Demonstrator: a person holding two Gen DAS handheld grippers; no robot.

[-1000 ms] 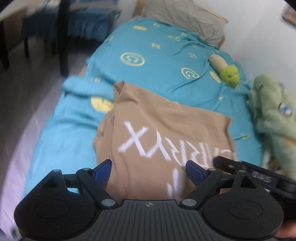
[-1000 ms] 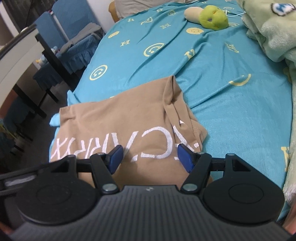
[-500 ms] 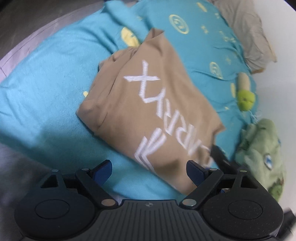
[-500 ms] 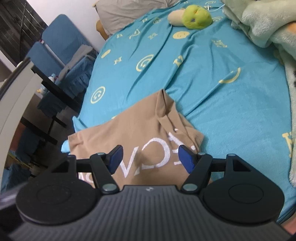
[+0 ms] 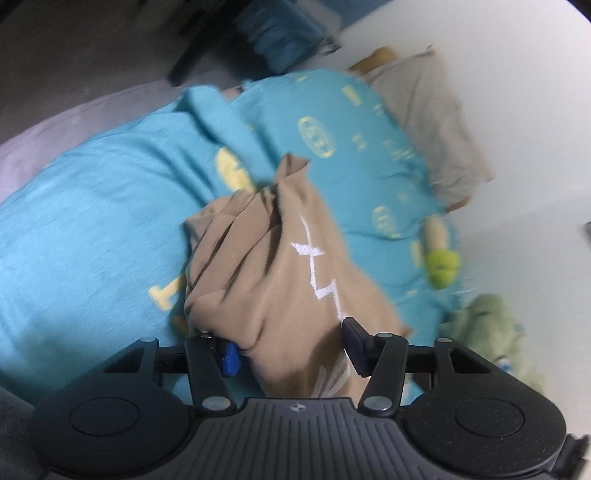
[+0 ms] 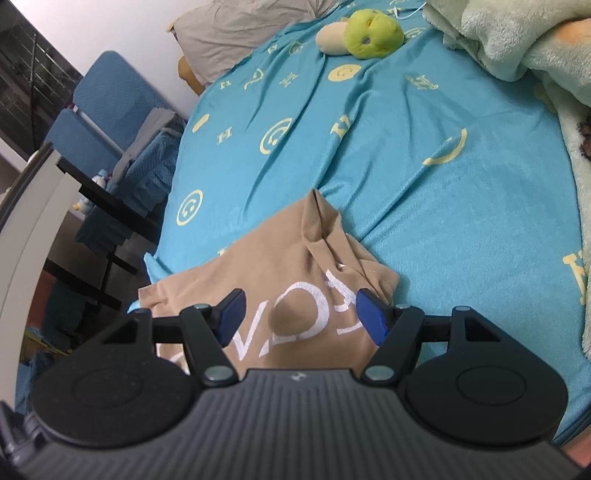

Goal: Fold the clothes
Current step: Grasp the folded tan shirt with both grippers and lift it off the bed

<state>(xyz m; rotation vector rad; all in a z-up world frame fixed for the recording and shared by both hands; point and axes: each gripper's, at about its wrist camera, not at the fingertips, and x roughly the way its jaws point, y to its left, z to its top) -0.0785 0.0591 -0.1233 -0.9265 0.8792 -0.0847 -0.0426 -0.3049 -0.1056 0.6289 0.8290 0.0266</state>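
Observation:
A tan shirt point(image 5: 280, 266) with white lettering lies on the turquoise bedsheet point(image 5: 92, 221). In the left wrist view it is bunched and creased, and a thick wad of it fills the gap of my left gripper point(image 5: 290, 343), whose jaws have narrowed onto it. The view is blurred by motion. In the right wrist view the shirt point(image 6: 280, 258) lies flatter, with a folded sleeve at its right side. My right gripper point(image 6: 301, 310) hovers open just above the lettering and holds nothing.
A green plush toy point(image 6: 369, 35) and a grey pillow point(image 6: 240, 33) lie at the head of the bed. A pale green fleece blanket point(image 6: 517, 37) is piled along the right side. Blue chairs point(image 6: 110, 99) and a dark table frame point(image 6: 110, 206) stand left of the bed.
My left gripper swung down onto the shirt's near edge and its fingers narrowed on the cloth, which is now bunched and creased. My right gripper stayed open, sliding slightly along the lettering.

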